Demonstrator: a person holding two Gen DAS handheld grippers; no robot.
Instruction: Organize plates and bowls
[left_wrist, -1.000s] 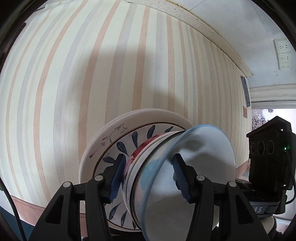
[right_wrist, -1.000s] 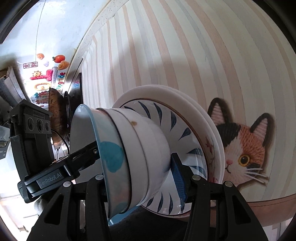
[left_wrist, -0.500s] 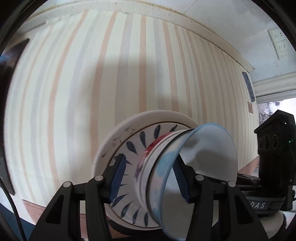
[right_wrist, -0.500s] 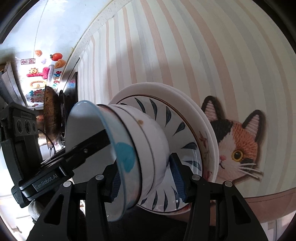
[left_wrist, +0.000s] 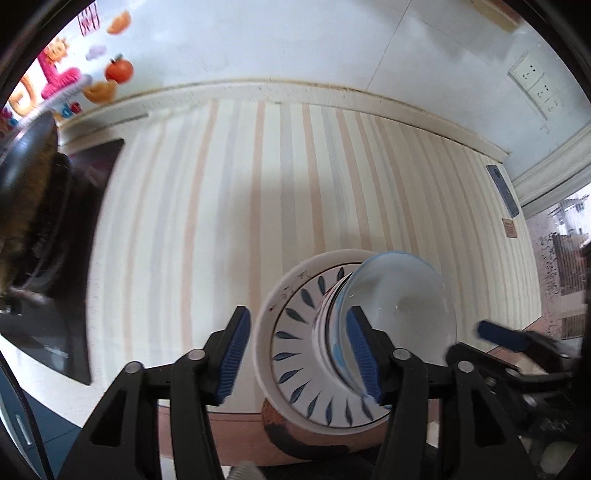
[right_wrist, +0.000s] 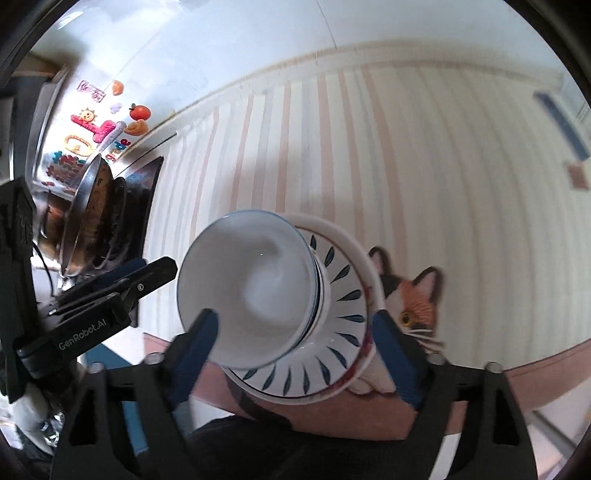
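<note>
Claws (left_wrist: 301, 356) now off stacked bowls (left_wrist: 402, 314)

A stack of dishes sits at lower centre-right of the frame on a striped tablecloth (left_wrist: 258, 206): nested bowls (left_wrist: 399, 314) rest on a leaf-patterned plate (left_wrist: 295, 354), itself on a white plate (left_wrist: 266, 328). The left gripper (left_wrist: 301, 354) frames the stack with its blue-padded fingers spread wide, gripping nothing. The tip of the right gripper (left_wrist: 513, 339) shows, blurred, at right. A dark pan (left_wrist: 29, 199) occupies the left edge, colourful wall stickers (left_wrist: 85, 74) the upper left.
</note>
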